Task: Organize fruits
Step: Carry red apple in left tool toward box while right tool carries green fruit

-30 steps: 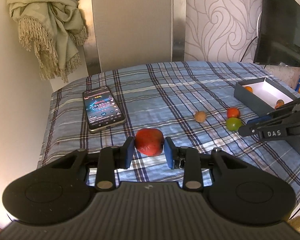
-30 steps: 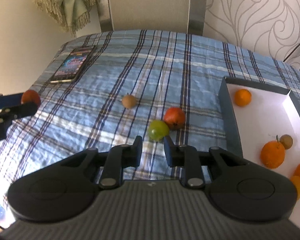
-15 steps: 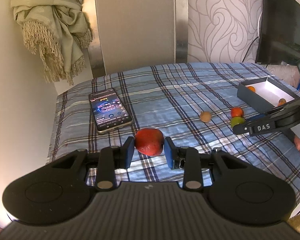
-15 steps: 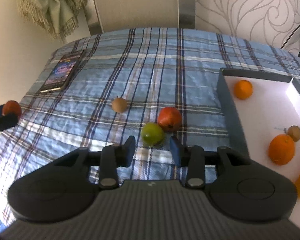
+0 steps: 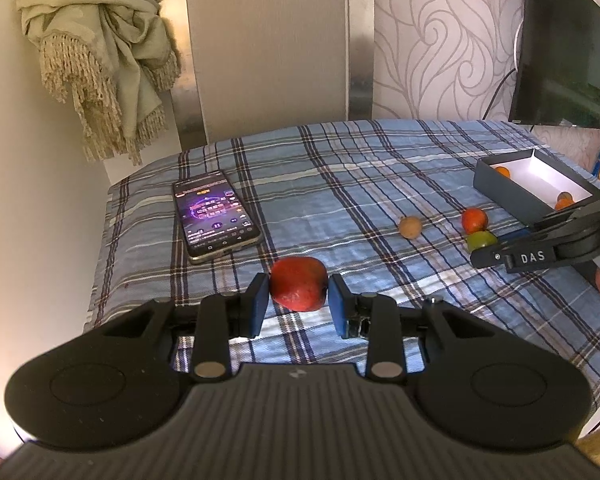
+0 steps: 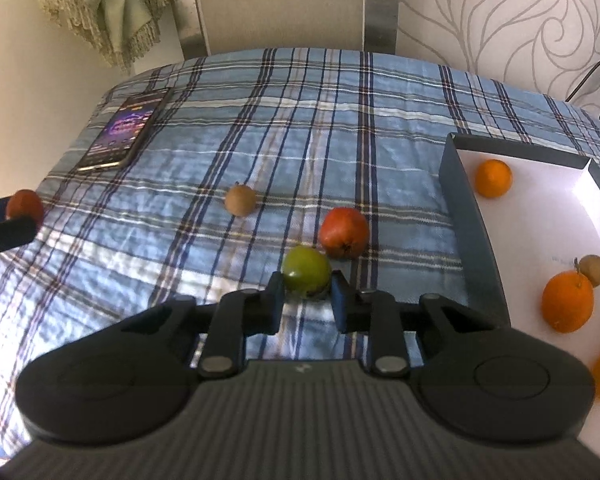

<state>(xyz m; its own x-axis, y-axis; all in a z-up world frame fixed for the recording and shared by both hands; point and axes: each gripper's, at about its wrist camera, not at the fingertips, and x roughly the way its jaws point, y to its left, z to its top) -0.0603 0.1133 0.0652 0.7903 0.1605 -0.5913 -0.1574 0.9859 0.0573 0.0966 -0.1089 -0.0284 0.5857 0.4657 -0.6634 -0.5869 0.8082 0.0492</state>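
Far left, the plaid bedspread [image 5: 340, 184] drops off at its left edge right beside the cream wall, and a phone [image 5: 215, 216] lies face up near that edge, screen lit, its writing too small to read. The left tongs [image 5: 297, 302] are clamped on a red apple [image 5: 297, 288], held clear above the cloth, blue pads pressing both its sides. Plenty of bare plaid stretches beyond toward the far edge. Moving right, a small brown fruit [image 6: 240, 200] sits alone mid-bed, well apart from the rest. Next, a red fruit [image 6: 344, 233] touches or nearly touches the green fruit [image 6: 306, 272]. The right tongs [image 6: 306, 300] sit narrow around that green fruit, one finger on each side; whether the pads press it, I cannot tell. From the left camera, white letters "DAS" read on the right tongs' arm. Far right, the grey box [image 6: 472, 236] with a white floor holds oranges [image 6: 567, 302] and one small brown fruit [image 6: 592, 270], its near wall just beside the red fruit.
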